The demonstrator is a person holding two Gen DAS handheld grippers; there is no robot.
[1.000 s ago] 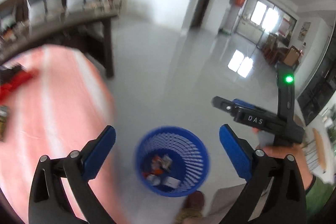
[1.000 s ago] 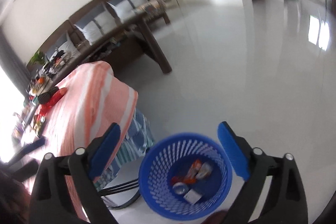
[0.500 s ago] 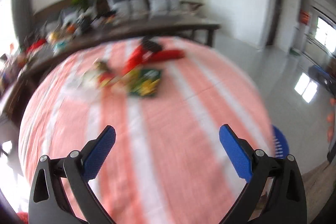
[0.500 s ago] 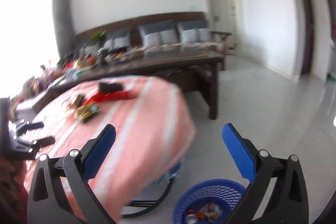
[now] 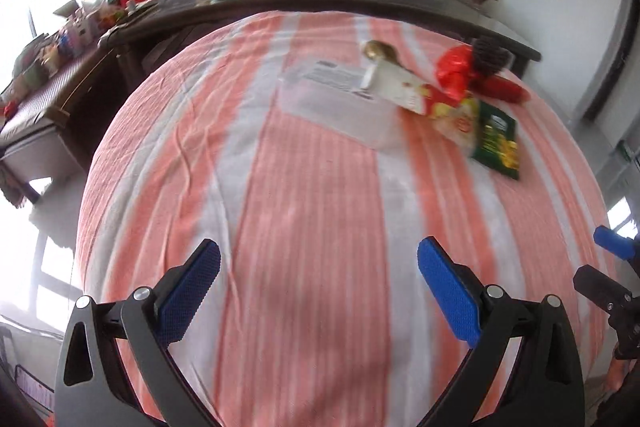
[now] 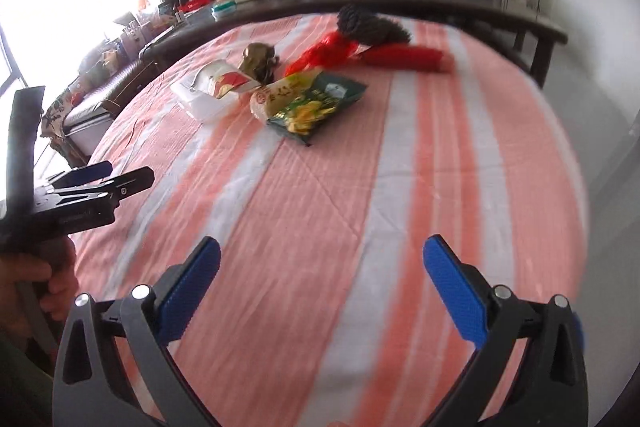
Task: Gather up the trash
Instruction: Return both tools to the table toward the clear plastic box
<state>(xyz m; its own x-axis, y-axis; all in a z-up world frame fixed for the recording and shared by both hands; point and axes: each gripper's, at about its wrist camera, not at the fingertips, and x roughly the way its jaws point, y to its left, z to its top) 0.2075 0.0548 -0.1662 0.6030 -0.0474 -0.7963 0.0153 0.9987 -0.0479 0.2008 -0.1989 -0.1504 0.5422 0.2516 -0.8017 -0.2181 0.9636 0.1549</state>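
Note:
Trash lies in a pile at the far side of a round table with an orange-and-white striped cloth (image 5: 312,211). It holds a green snack bag (image 5: 496,141) (image 6: 320,103), a yellow-red packet (image 5: 452,115) (image 6: 280,93), a white box (image 5: 340,99) (image 6: 204,97), a white-red carton (image 5: 396,85) and a red plastic bag (image 5: 456,71) (image 6: 326,53). My left gripper (image 5: 318,291) is open and empty over the near cloth. My right gripper (image 6: 320,287) is open and empty, also well short of the pile.
A red-handled brush with dark bristles (image 6: 384,39) lies behind the pile, beside a small brass figure (image 6: 260,61). A long dark wooden table (image 5: 224,3) with fruit, a plant and clutter runs behind. The left gripper shows at the right wrist view's left edge (image 6: 80,195).
Both grippers have swung up from the blue bin on the floor to face the tabletop. The trash pile is now in view ahead. Both stayed open and empty.

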